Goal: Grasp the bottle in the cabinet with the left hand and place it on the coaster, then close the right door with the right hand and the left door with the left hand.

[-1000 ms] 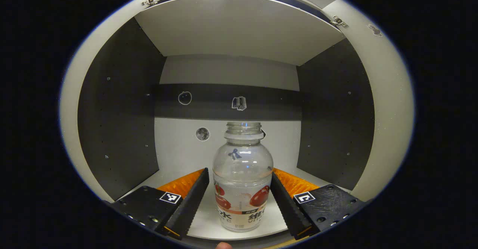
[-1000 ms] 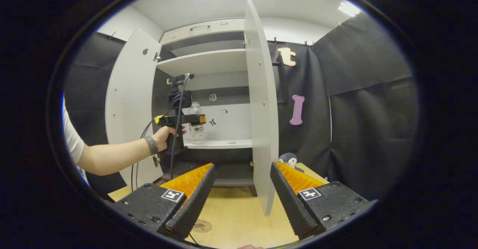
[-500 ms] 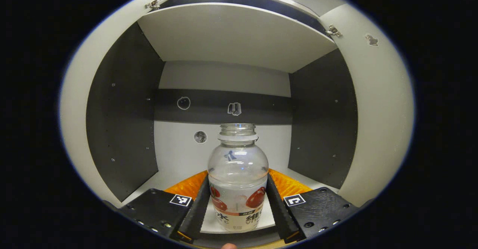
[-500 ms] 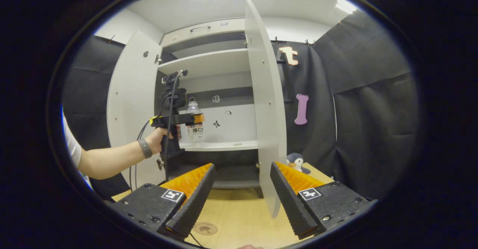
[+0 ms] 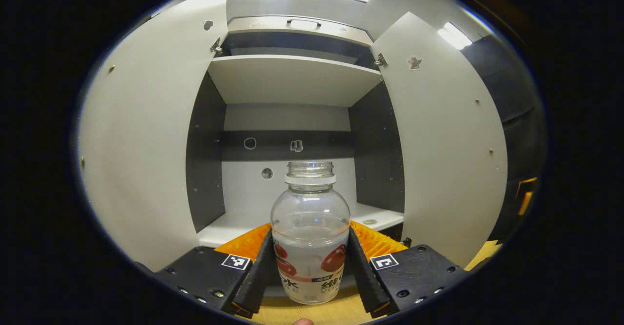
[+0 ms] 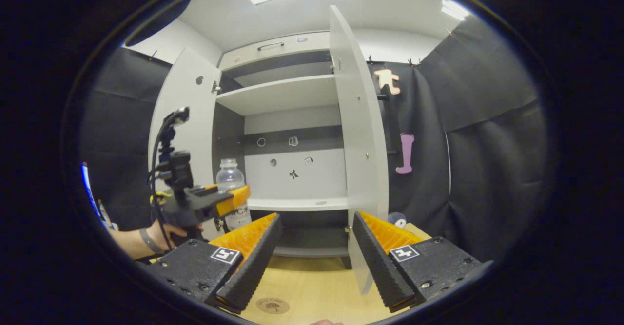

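- my left hand-held gripper (image 5: pixel 310 278) pinches the bottle (image 5: pixel 310 237), both fingers pressed on its labelled lower half; the bottle stands upright at lower centre of the left gripper view, clear of the cabinet shelf (image 5: pixel 229 227) and over the tabletop (image 5: pixel 312 313)
- the coaster (image 6: pixel 272 305) lies flat at the bottom centre of the right gripper view, low and to the right of the bottle held at left (image 6: pixel 234 193); i judge the coming move is down and toward that disc, keeping the long axis vertical
- my right hand-held gripper (image 6: pixel 312 261) is spread, holding nothing, and is the nearer to the coaster; the right door (image 6: pixel 360 169) stands edge-on ahead of it
- bottle: clear, smooth, rounded shoulders, uncapped ribbed neck; likely slippery; coaster: thin, round, brownish with a dark print; tabletop: pale wood; left door (image 5: pixel 141 144): matt white panel
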The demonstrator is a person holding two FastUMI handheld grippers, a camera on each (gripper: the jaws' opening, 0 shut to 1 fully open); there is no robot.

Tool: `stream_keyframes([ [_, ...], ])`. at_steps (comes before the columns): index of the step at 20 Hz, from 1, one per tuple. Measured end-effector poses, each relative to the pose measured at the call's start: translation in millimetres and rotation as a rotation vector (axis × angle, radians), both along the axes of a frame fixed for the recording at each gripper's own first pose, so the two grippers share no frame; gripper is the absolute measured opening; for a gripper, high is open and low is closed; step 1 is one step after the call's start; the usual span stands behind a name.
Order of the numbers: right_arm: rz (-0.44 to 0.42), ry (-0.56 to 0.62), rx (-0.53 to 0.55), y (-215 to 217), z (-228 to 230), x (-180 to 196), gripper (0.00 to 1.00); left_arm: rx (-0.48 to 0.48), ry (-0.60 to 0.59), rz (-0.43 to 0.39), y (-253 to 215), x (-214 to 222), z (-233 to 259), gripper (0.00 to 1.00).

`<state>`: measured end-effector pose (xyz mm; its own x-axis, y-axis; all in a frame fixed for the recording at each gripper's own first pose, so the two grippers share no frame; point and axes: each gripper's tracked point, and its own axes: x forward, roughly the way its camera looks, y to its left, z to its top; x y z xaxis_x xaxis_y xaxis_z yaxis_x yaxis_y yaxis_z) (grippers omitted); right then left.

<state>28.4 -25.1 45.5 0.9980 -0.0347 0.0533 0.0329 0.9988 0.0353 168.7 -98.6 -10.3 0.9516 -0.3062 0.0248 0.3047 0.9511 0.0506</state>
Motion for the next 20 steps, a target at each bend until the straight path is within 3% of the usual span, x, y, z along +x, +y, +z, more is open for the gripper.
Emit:
stream_keyframes([
  [6,0.011,0.034,-0.010,2,-4,-14,0.97,-0.051,0.072,0.000,-26,-75,-114,0.74],
  [9,-0.016,0.072,-0.045,-2,-12,-23,0.97,0.002,0.070,0.023,-38,-98,-160,0.74],
  [20,-0.045,0.163,-0.079,-1,-29,-41,0.97,-0.038,0.120,0.109,-41,-108,-229,0.74],
])
